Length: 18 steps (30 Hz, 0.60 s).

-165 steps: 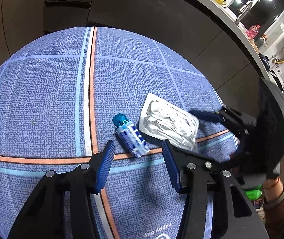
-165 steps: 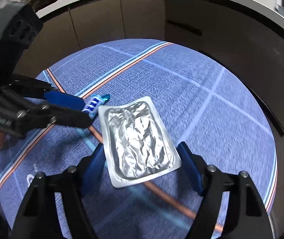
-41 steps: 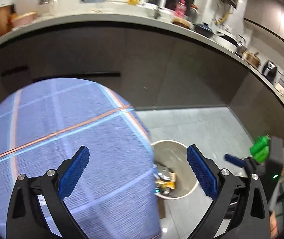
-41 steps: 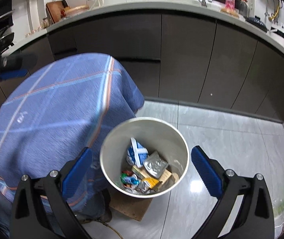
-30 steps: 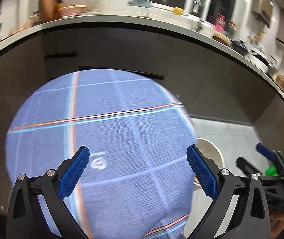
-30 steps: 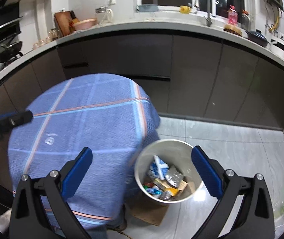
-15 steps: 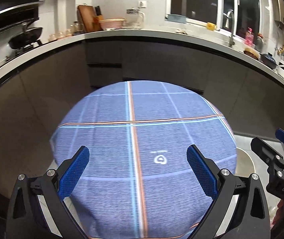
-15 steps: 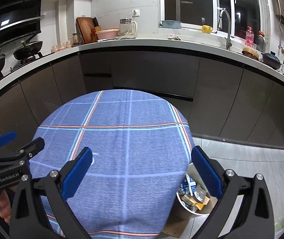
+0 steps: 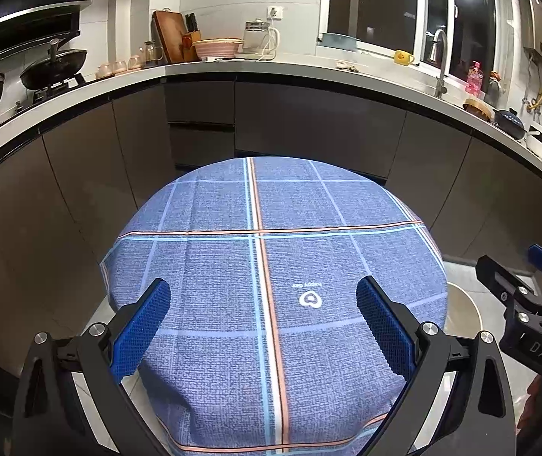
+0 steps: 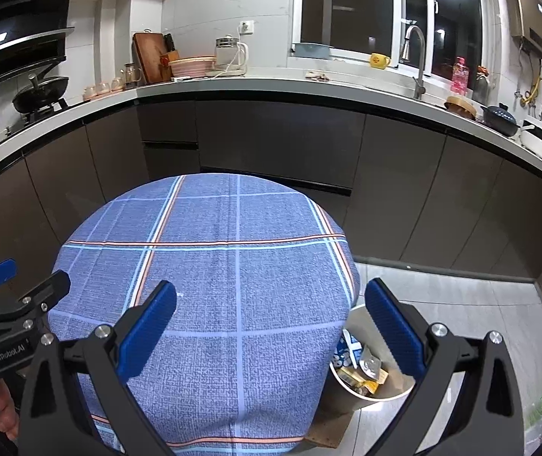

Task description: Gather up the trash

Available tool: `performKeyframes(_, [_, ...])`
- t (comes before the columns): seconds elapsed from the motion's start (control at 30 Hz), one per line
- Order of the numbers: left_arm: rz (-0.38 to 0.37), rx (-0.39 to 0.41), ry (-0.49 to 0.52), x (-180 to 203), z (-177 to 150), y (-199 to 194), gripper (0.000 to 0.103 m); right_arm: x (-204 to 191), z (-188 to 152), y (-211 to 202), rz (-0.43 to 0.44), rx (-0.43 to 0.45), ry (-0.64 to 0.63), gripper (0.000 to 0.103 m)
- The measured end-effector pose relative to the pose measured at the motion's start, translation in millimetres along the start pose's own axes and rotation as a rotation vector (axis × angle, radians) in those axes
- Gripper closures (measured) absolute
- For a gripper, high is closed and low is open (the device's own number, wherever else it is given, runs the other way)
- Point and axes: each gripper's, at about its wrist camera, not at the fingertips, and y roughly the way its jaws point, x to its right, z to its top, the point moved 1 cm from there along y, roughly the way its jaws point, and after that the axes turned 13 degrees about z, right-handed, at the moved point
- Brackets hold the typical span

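Left gripper (image 9: 262, 323) and right gripper (image 10: 271, 328), both held level above the table, jaws spread wide and empty. Beyond them, the blue plaid tablecloth (image 10: 210, 266) lies bare. Trash (image 10: 358, 364), light crinkly wrappers probably best pinched by an edge, lies inside the round bin (image 10: 385, 393) beside the table.

We see a round desk (image 9: 210, 250) under blue plaid cloth, dark cabinets (image 9: 309, 121) behind it, white countertop (image 9: 309, 72) and night-dark windows (image 10: 351, 7) above.
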Motion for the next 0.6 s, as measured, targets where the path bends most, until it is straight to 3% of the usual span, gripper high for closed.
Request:
performKeyframes(0.33, [-0.066, 0.010, 0.045, 26, 2, -7, 0.008, 10, -8, -18, -0.105, 0.001, 0.067, 0.003])
performKeyframes(0.6, [-0.074, 0.016, 0.062, 35, 0, -10, 0.008, 16, -12, -23, -0.107, 0.001, 0.092, 0.003])
